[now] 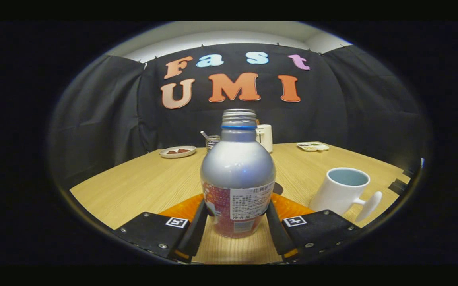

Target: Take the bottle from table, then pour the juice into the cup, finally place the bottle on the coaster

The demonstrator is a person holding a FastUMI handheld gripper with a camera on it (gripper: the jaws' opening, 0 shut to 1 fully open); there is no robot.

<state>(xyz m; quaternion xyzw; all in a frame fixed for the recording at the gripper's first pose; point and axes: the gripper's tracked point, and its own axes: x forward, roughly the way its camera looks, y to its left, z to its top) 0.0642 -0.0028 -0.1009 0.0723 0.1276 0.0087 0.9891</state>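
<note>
While the bottle point(237, 174) is held upright between the jaws, both fingers point(195, 228) are pressed against its sides, low centre. An orange coaster point(181, 209) lies just behind; the cup point(342, 190) sits right of it on the worktop point(133, 186).

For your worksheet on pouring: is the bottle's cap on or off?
Off: the bottle, upright between the hand-held gripper fingers, shows bare neck threads.

The gripper point(237, 222) clamps both fingers on the upright, capless bottle point(237, 174) over the bench point(133, 186); the cup point(342, 190) stands beside it, right of the fingers.
</note>
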